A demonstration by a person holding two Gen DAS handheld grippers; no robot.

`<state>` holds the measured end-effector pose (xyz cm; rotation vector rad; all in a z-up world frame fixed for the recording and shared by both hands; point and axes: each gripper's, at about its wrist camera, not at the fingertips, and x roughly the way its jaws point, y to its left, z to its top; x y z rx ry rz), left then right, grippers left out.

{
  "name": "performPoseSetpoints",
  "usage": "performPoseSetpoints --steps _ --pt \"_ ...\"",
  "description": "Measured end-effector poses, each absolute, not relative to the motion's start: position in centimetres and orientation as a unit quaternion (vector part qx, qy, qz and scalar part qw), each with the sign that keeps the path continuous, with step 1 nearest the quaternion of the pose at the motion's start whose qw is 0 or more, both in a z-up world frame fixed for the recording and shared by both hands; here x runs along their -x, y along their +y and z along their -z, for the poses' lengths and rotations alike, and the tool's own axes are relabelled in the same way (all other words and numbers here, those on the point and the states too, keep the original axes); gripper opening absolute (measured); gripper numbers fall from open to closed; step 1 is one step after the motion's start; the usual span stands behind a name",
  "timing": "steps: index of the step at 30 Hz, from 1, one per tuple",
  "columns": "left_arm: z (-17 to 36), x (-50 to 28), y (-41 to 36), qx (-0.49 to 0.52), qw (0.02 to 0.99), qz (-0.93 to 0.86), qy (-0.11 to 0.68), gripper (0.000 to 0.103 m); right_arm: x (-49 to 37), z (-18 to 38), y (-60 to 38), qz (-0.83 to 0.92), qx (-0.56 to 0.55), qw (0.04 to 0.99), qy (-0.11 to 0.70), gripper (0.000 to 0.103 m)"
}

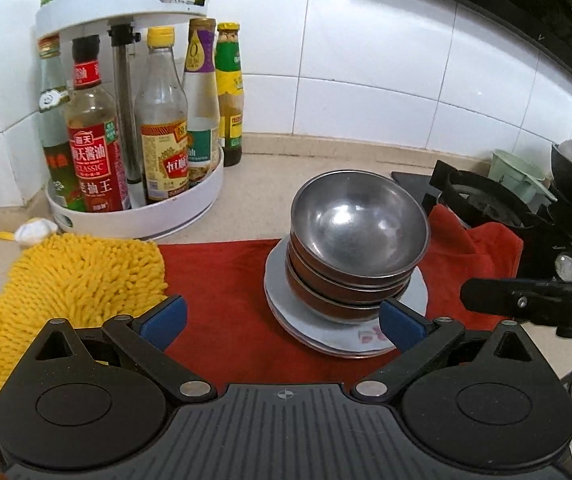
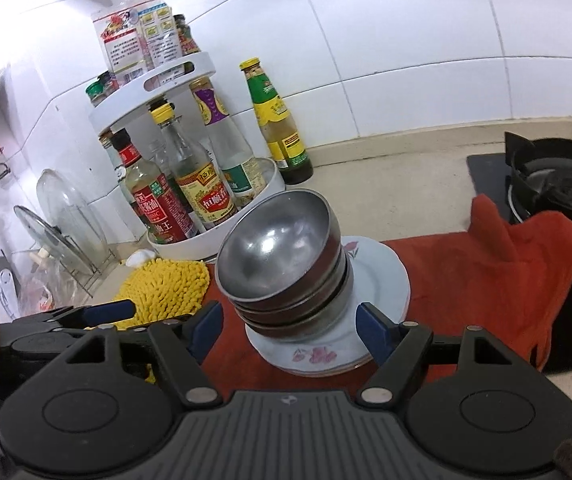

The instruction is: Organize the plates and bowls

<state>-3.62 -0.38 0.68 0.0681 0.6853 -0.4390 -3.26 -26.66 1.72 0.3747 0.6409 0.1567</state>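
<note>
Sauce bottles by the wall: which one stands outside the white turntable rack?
The green-and-yellow-labelled bottle with the yellow cap, on the counter right of the rack; the others stand inside.

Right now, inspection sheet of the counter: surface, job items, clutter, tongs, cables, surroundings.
Surface: beige counter, red cloth spread on it.
Job's things: nested metal bowls stacked on the plates, pile leaning, standing on the cloth.
Clutter: yellow mop pad on the cloth's left edge; white two-tier bottle rack behind it.
Grippers: left tongs open, empty; right tongs open, empty, short of the pile.
Cables: nothing seen.
Surroundings: white tiled wall, gas stove at right, glass lids in a rack at left.
</note>
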Motion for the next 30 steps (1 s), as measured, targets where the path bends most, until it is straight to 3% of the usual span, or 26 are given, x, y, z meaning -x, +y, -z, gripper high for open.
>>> performPoseSetpoints --steps 30 --pt "0.5 5.5 -1.2 -0.040 0.920 0.181 0.345 0.103 6.1 0.1 -24.6 0.001 -0.155 0.937 0.313 0.073"
